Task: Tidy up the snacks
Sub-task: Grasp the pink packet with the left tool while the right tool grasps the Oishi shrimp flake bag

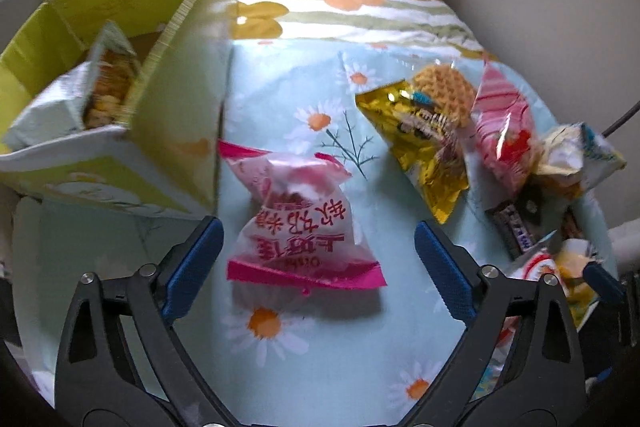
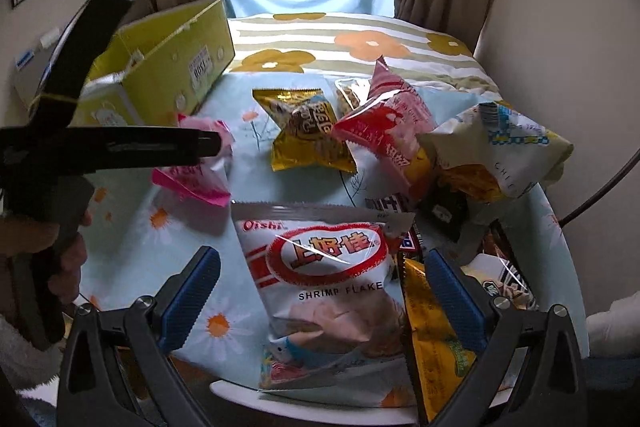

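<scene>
left gripper (image 1: 318, 259) hangs w/ jaws spread wide, blue pads either side of a small pink-and-white snack bag (image 1: 298, 223) lying on the daisy-print cloth (image 1: 280, 367). pads not touching it; bag sits between them, a bit nearer the left pad. no grip.

right gripper (image 2: 322, 291) also spread wide, nothing clenched. between its pads lies the white shrimp flake bag (image 2: 324, 287) w/ red oval logo, flat on the cloth, pads apart from it on both sides. a yellow packet (image 2: 436, 343) lies just beside that bag's right edge, partly under the right pad.

green cardboard box (image 1: 120, 67) stands open at the left of the table, touching the cloth's edge; a pale packet (image 1: 76, 99) leans inside it. the pink bag lies just right of the box's near corner.

further back: gold waffle-print bag (image 1: 424, 131), then a pink-red striped bag (image 1: 504, 131) touching it, then a cream bag (image 2: 500, 147) w/ darker packets under it, prob. chocolate bars but too blurred to tell.

in the right wrist view the left gripper's black frame crosses at left, a hand (image 2: 60, 255) on its handle.
</scene>
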